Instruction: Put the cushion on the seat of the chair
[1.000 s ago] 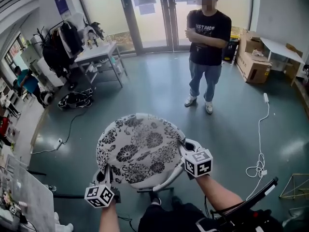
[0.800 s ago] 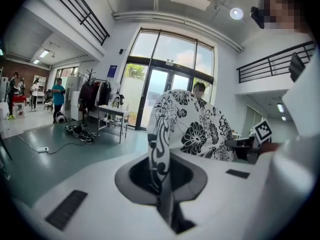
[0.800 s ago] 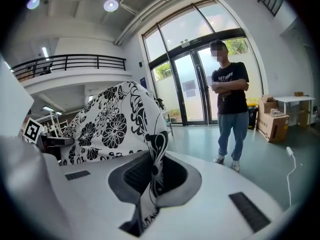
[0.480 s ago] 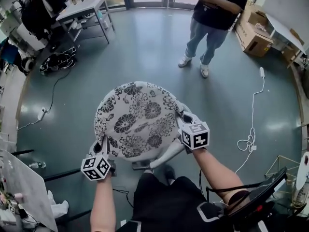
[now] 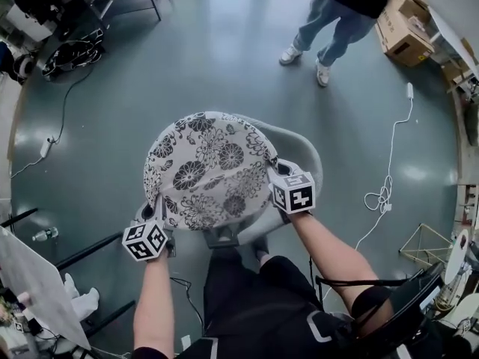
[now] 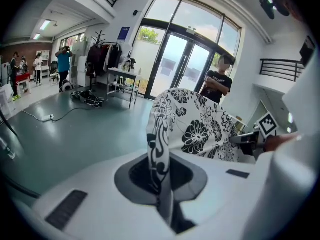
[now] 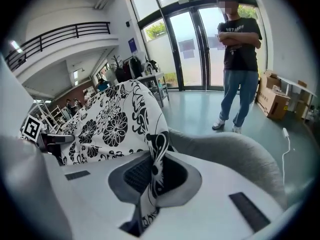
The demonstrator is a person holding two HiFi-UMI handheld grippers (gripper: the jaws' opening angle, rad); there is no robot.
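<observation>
Lowered since the earlier frame, the round white black-flowered fabric cushion [image 5: 206,170] is held over the grey shell chair [image 5: 305,149]; contact with the seat cannot be told. Its left edge is clamped in the left tongs [image 5: 159,215], closed tight on the fabric. Its right edge is pinched likewise in the right tongs [image 5: 274,172]. A standing person [image 5: 337,21] is seen upper right.

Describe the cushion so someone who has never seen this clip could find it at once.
On the grey-green floor, at the centre of the head view, stands a grey shell chair. Over it is the cushion, its near edge pinched by the left tongs and the right tongs. It is the only round thing printed with black flowers on white.
</observation>
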